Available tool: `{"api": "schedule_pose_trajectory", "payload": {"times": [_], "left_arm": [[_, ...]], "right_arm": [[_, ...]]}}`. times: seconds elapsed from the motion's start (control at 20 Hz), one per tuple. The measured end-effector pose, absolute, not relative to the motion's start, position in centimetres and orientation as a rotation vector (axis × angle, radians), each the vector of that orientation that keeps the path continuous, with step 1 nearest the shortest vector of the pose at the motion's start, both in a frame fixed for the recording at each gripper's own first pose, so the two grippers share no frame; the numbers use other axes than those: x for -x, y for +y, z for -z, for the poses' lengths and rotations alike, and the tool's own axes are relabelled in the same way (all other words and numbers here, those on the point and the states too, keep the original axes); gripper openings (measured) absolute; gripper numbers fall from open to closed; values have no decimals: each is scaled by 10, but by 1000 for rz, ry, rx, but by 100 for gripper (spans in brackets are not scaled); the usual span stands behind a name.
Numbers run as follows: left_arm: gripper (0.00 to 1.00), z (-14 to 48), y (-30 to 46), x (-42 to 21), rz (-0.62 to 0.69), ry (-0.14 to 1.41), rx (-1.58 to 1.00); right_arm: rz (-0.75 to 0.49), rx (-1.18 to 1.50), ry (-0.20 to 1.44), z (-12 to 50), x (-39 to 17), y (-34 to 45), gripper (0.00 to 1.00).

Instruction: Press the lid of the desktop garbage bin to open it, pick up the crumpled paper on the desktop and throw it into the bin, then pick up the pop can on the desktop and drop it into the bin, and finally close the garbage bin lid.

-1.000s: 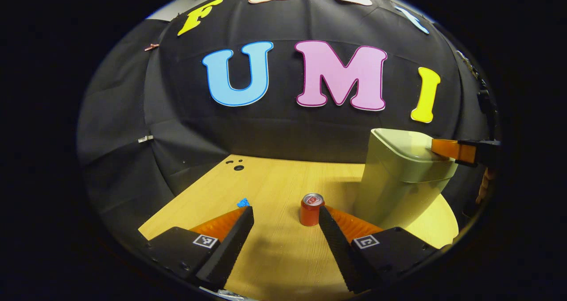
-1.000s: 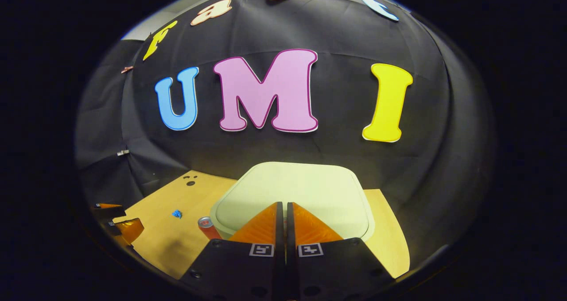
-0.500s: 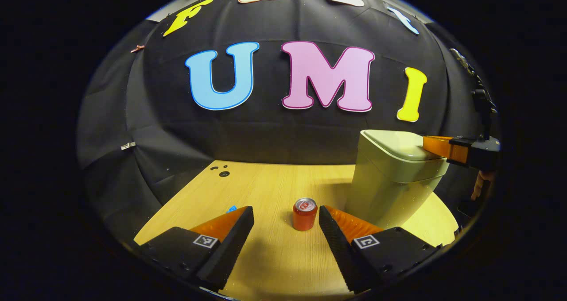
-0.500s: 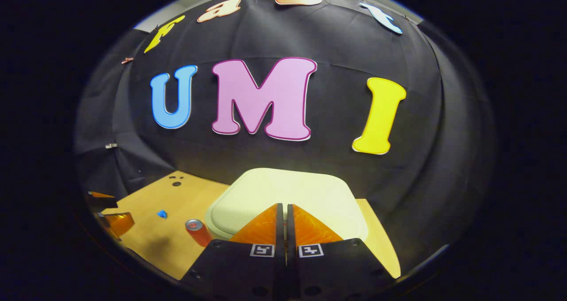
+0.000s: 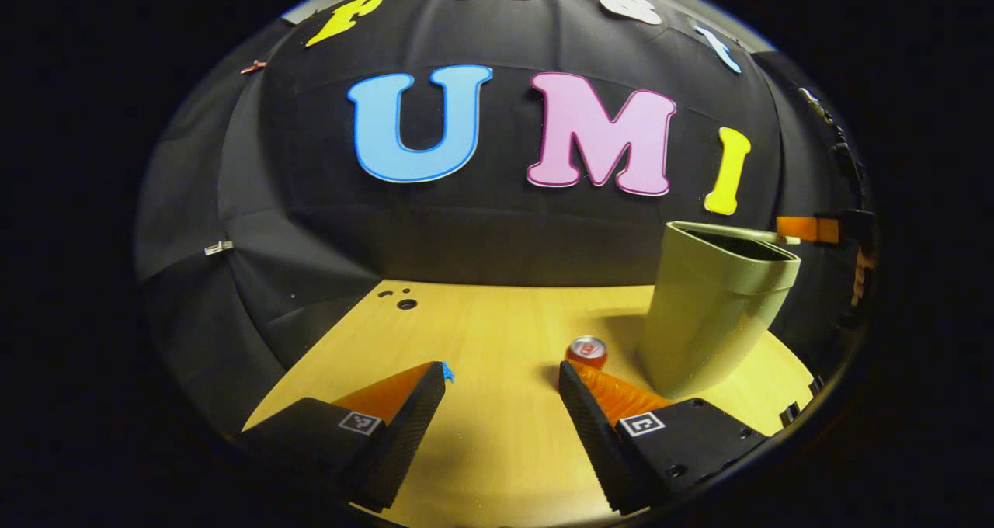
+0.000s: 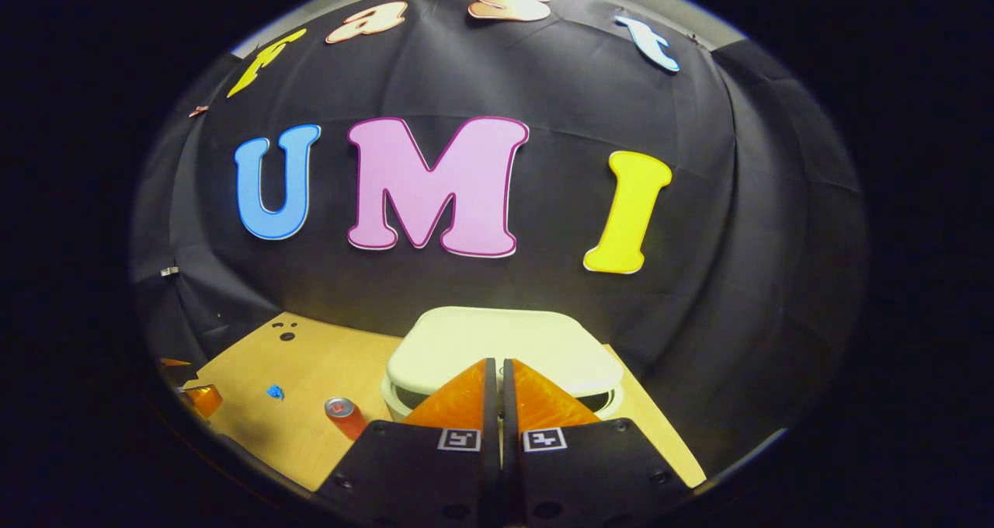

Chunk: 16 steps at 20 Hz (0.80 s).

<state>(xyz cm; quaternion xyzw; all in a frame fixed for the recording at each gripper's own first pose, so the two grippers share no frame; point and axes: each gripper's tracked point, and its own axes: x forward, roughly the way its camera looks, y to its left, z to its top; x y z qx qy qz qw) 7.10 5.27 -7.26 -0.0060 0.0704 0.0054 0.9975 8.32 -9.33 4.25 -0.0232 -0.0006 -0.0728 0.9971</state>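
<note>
Your pale green plastic desktop bin stands on the right part of the light wooden tabletop, close to the black cloth wall behind it. In the left gripper view its mouth looks dark and open at the top; in the right gripper view the cream, rounded-square lid sits raised above the rim, a dark gap showing under its near edge.

Your right gripper is clenched, its two fingers pressed together with nothing between them, tips in front of the lid's near edge; whether they touch it you cannot tell. From the left gripper view it shows at the far right, level with the bin's rim.

The red pop can stands upright just beside the bin's base. The small blue crumpled paper lies farther left on the wood, apart from the can.

Your left gripper is released, fingers spread wide above the bare table, holding nothing.

A few small dark holes mark the table's far left corner.
</note>
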Motion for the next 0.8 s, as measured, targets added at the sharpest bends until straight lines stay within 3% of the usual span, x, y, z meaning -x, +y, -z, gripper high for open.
{"api": "schedule_pose_trajectory", "payload": {"times": [0.15, 0.35, 0.8], "left_arm": [[99, 86, 81, -75, -37, 155, 41], [96, 97, 103, -79, -53, 172, 48], [96, 137, 124, -136, -34, 214, 0]], "right_arm": [[149, 59, 0, -41, -70, -81, 5], [148, 49, 22, -26, -52, -66, 5], [206, -26, 202, 33, -17, -60, 7]]}}
